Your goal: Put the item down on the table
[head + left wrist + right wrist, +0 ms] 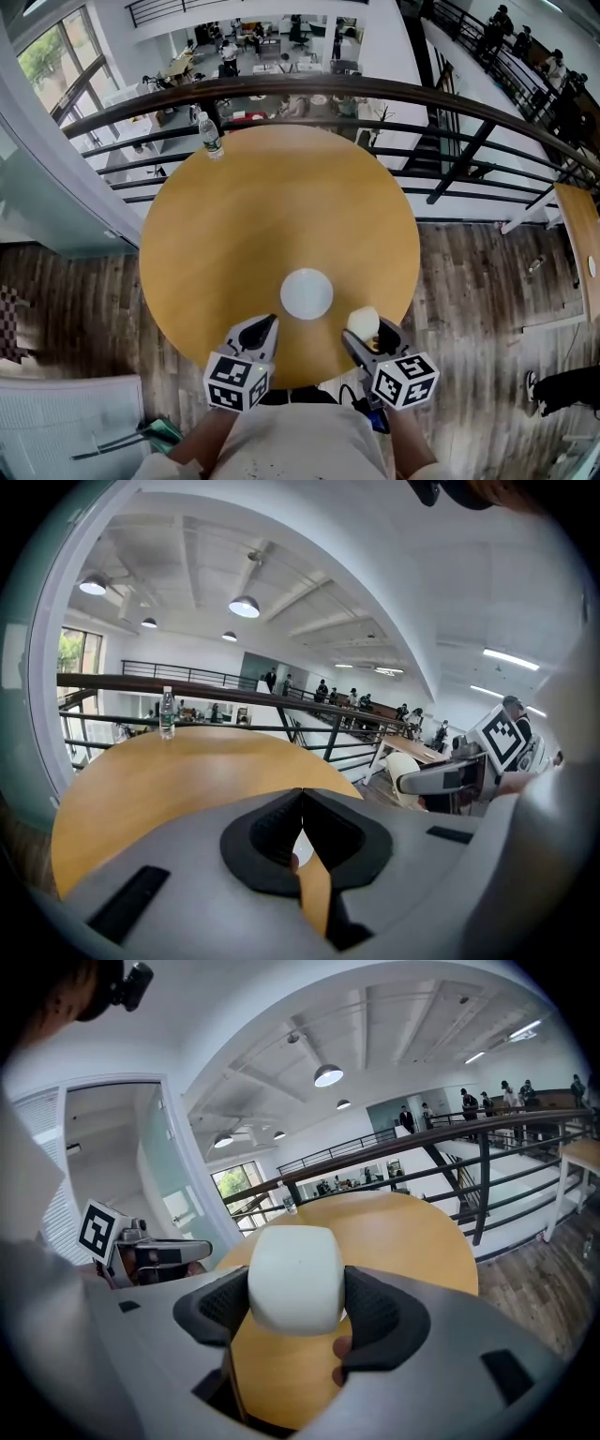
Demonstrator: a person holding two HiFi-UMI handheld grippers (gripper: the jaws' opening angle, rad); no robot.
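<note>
A white rounded item sits between the jaws of my right gripper, held just above the near right edge of the round wooden table. In the right gripper view the item fills the gap, and the right gripper is shut on its sides. My left gripper hovers over the table's near edge, left of the right one. Its jaws meet at the tips with nothing between them. From the left gripper view, the right gripper and the item show at the right.
A flat white round disc lies on the table between and just beyond the two grippers. A water bottle stands at the table's far left edge. A dark railing curves behind the table. Wooden floor lies to the right.
</note>
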